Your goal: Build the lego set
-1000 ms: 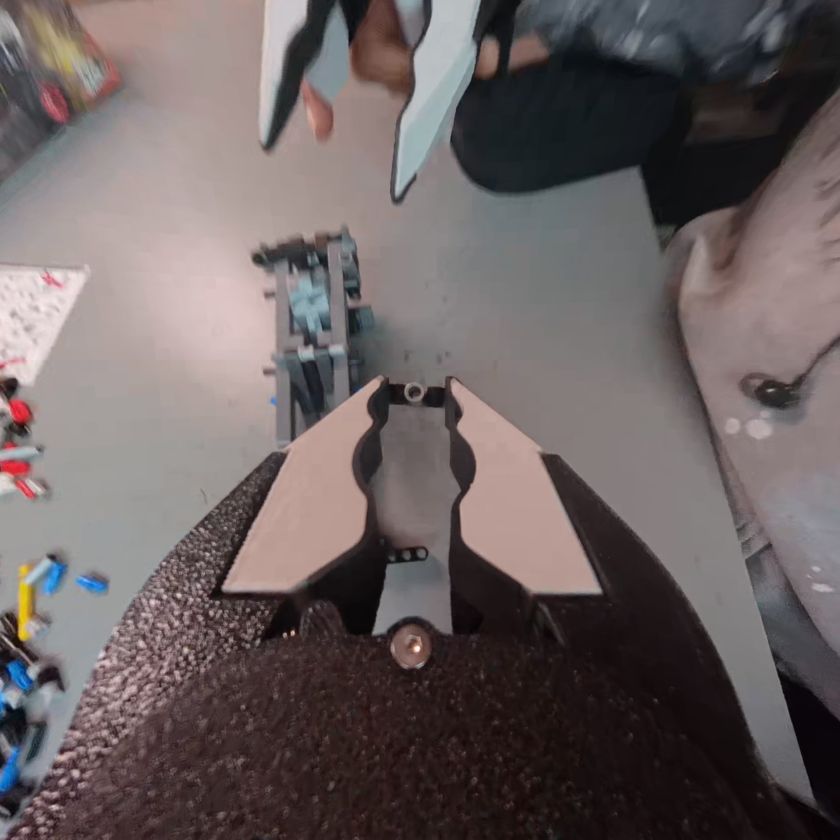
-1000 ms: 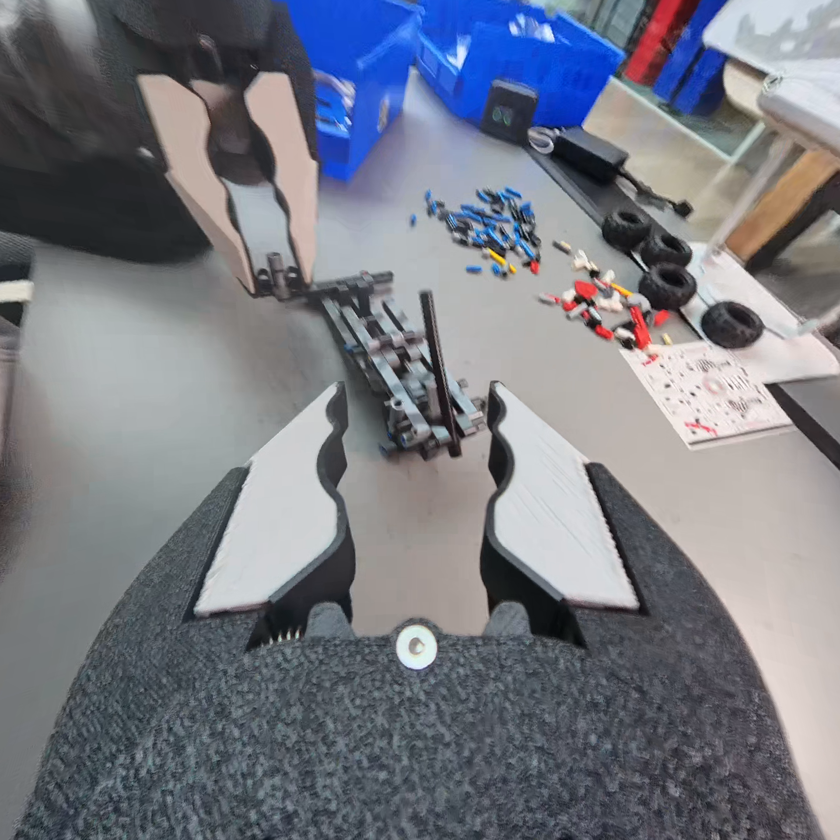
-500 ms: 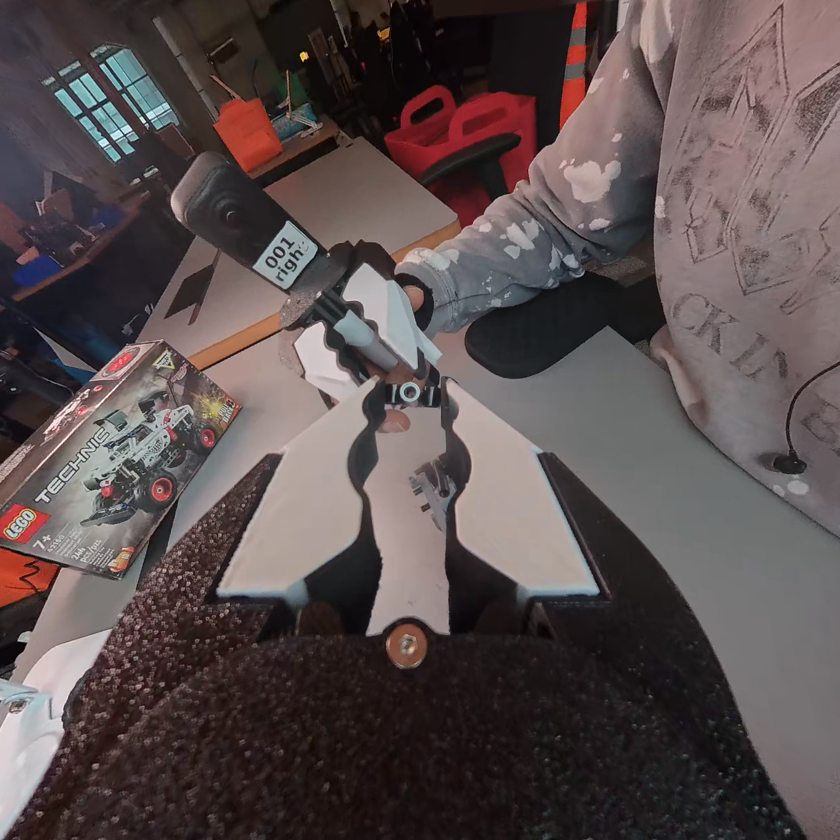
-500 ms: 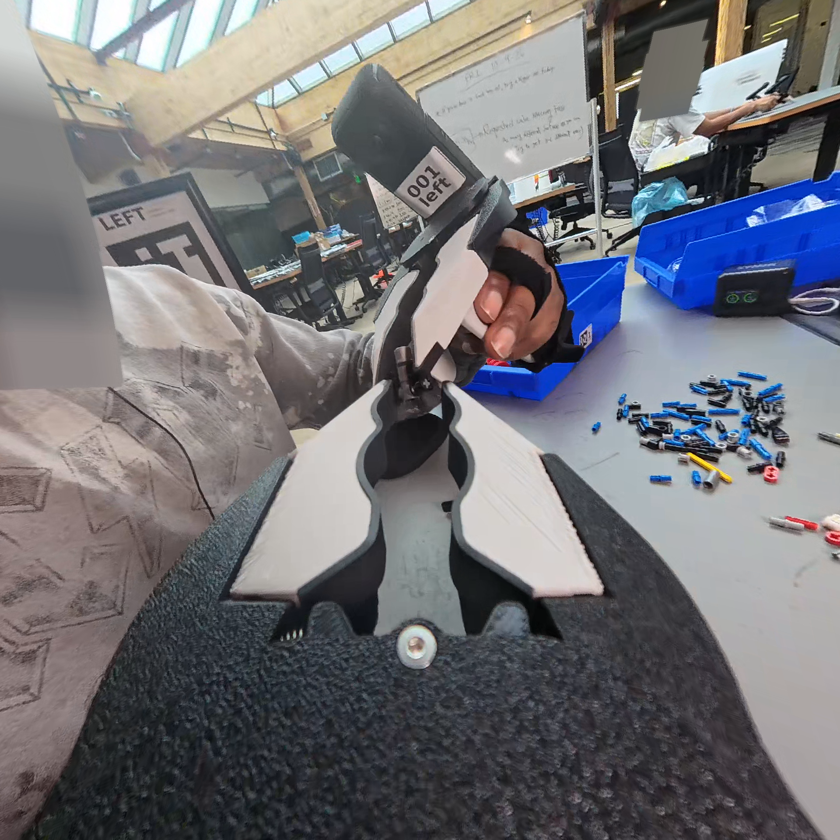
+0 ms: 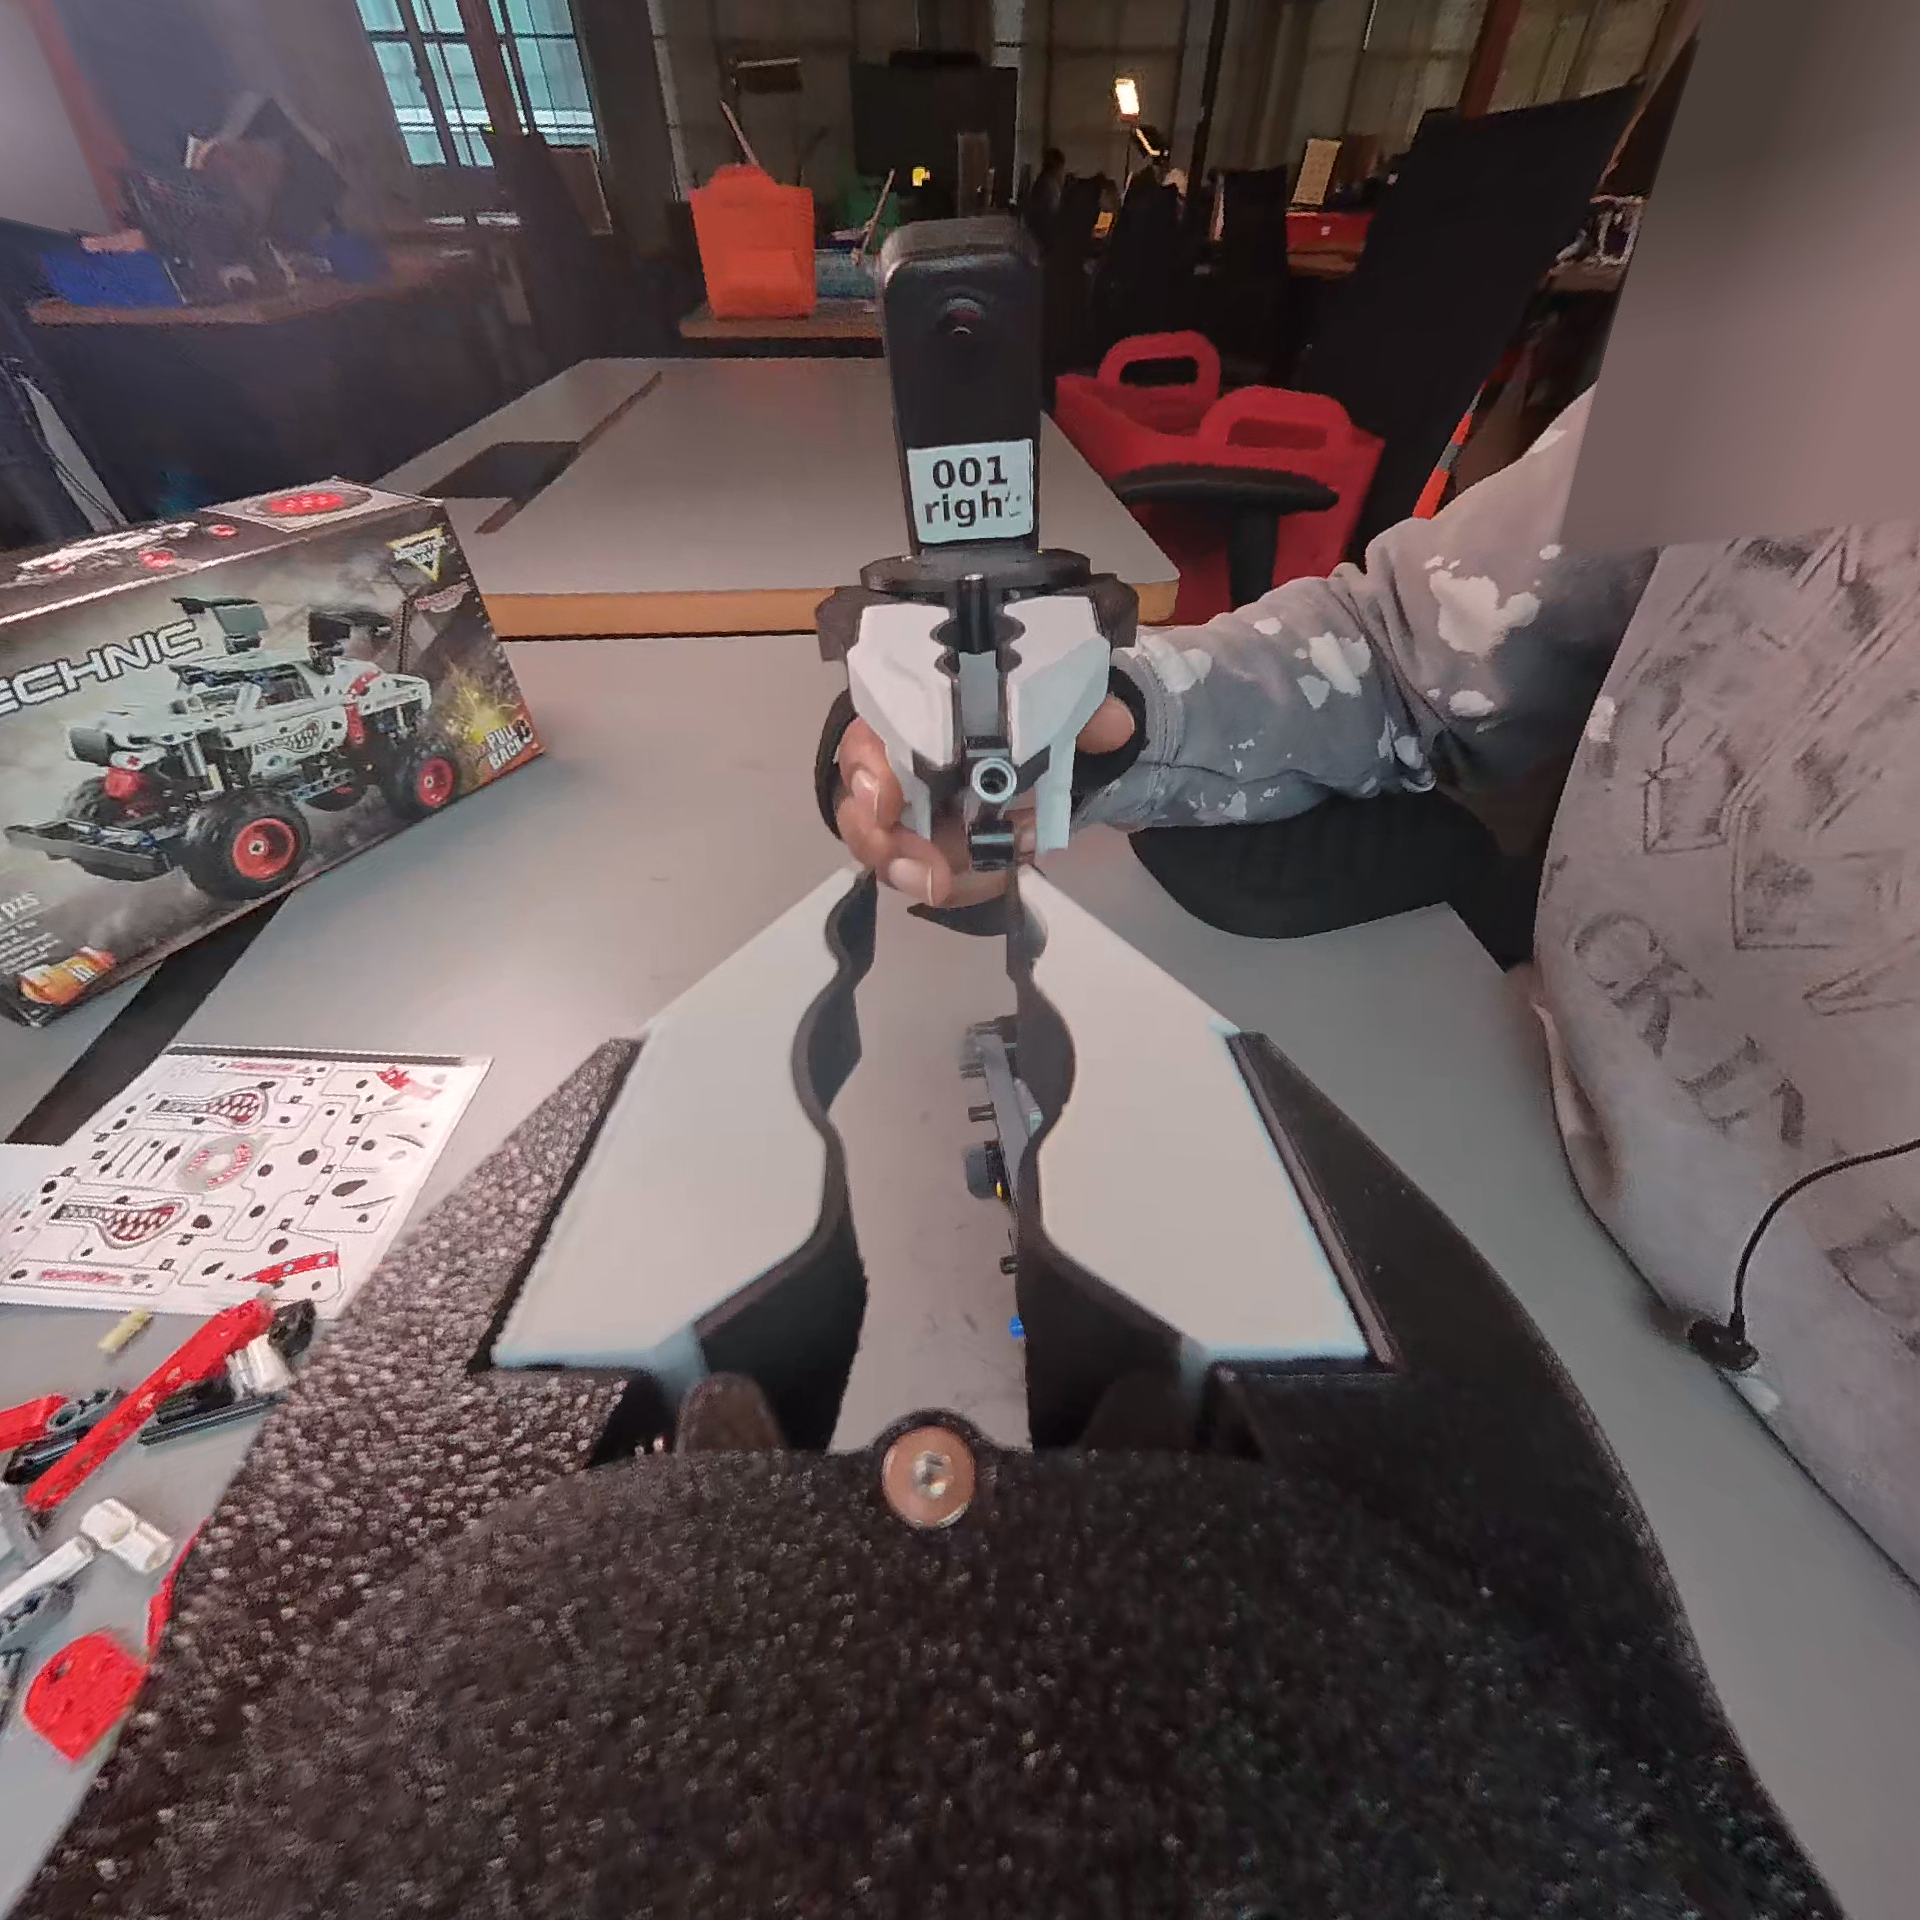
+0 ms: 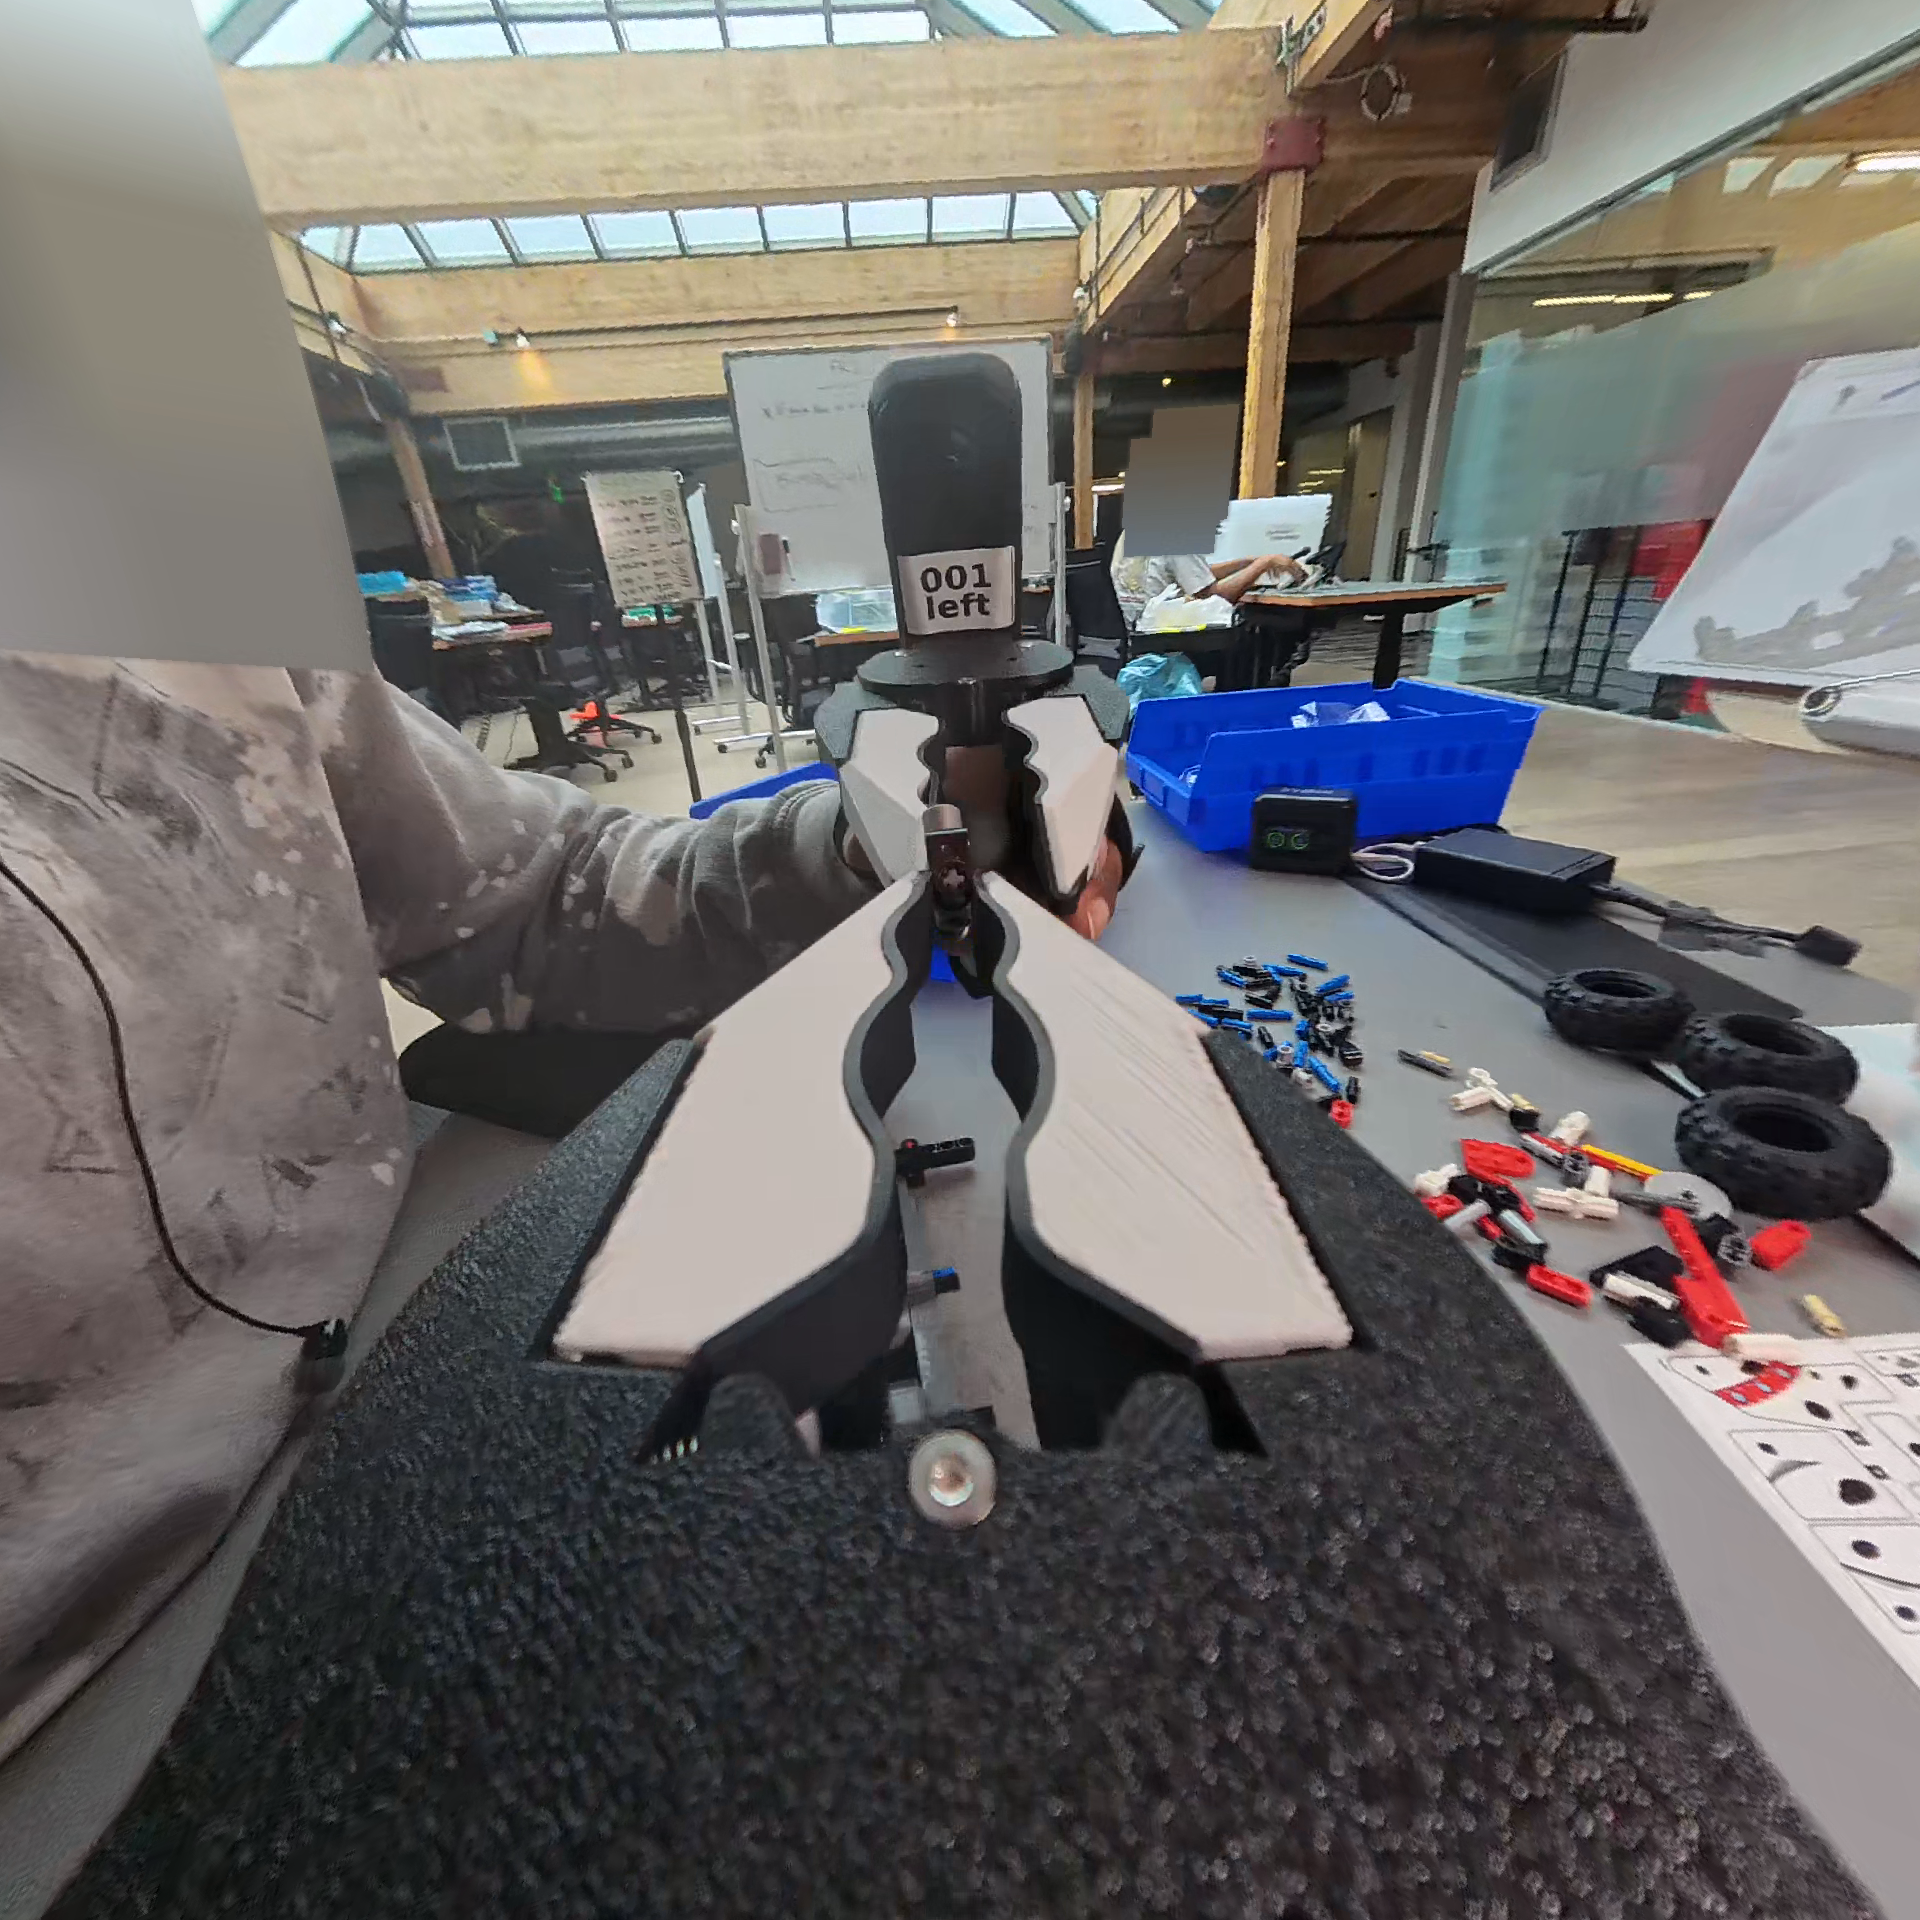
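Both grippers are raised above the grey table (image 5: 644,894) and face each other tip to tip. My right gripper (image 6: 951,888) is shut on a small black connector with a grey bush (image 6: 943,831); it also shows in the left wrist view (image 5: 989,800), upright in the right gripper's white fingers (image 5: 904,717). My left gripper (image 5: 943,883) is open just below and in front of that piece, with nothing between its tips. The left gripper's fingers (image 6: 1070,810) stand spread around it. The grey chassis assembly (image 5: 997,1122) lies on the table under both grippers and shows partly in the right wrist view (image 6: 925,1299).
The set's box (image 5: 229,707) and a sticker sheet (image 5: 229,1164) lie left, with red and white parts (image 5: 135,1382). Blue and black pins (image 6: 1288,1008), red and white parts (image 6: 1558,1216), black tyres (image 6: 1766,1143) and a blue bin (image 6: 1330,758) are right. The person's torso is close behind. Only a small space, under 4 cm, lies between the two pairs of fingers.
Both grippers rose from the table and turned to face each other. The small connector went from my left gripper's tips into my right gripper, which closed on it; the left opened.
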`<state>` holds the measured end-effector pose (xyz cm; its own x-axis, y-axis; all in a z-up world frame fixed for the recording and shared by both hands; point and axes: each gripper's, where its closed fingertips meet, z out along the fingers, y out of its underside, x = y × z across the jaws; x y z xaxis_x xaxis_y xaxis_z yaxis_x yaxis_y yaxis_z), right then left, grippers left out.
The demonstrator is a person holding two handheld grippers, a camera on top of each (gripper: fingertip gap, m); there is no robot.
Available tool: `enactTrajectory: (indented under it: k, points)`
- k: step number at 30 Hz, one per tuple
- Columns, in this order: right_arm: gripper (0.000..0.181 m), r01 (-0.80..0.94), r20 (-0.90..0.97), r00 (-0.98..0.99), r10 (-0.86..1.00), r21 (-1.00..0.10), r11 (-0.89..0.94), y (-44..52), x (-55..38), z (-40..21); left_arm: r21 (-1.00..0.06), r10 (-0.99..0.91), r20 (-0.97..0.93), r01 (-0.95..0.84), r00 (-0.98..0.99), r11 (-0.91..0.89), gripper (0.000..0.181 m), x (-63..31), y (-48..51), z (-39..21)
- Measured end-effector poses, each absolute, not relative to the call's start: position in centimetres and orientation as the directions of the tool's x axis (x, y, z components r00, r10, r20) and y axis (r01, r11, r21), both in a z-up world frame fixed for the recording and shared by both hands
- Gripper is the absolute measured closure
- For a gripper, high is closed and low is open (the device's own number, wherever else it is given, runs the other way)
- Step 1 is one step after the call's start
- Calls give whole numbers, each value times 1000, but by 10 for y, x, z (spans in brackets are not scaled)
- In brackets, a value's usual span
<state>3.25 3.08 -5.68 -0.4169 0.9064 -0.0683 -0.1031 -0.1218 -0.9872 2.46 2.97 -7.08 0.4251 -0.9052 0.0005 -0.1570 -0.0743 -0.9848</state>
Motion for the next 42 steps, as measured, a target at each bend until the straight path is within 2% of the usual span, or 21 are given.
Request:
enactTrajectory:
  k: [8, 11, 28, 31, 33, 42]
  points:
    - [175, -83, -43, -359, 932, -994, -77, 42, 29, -71, -982, -878, 2, -164, 479, -92, 159, 28, 37, -68]
    - [175, -68, -32, -358, 933, -996, -60, 39, 26, -76, -974, -878, -8, -202, 479, -101, 172, 31, 37, -74]
    - [175, 41, -205, -473, 857, -977, -210, 29, 28, -89, -941, -908, -78, -332, 411, -69, 172, 33, 26, -88]
    - [175, 34, -222, -454, 863, -972, -232, 35, 26, -88, -944, -891, -60, -315, 450, -95, 169, 30, 32, -87]
    - [175, 26, -245, -434, 867, -965, -259, 40, 23, -86, -949, -877, -37, -292, 479, -119, 160, 25, 38, -87]
    - [175, -10, -229, -388, 892, -967, -253, 48, 23, -83, -963, -855, 59, -195, 516, -184, 164, 23, 42, -79]
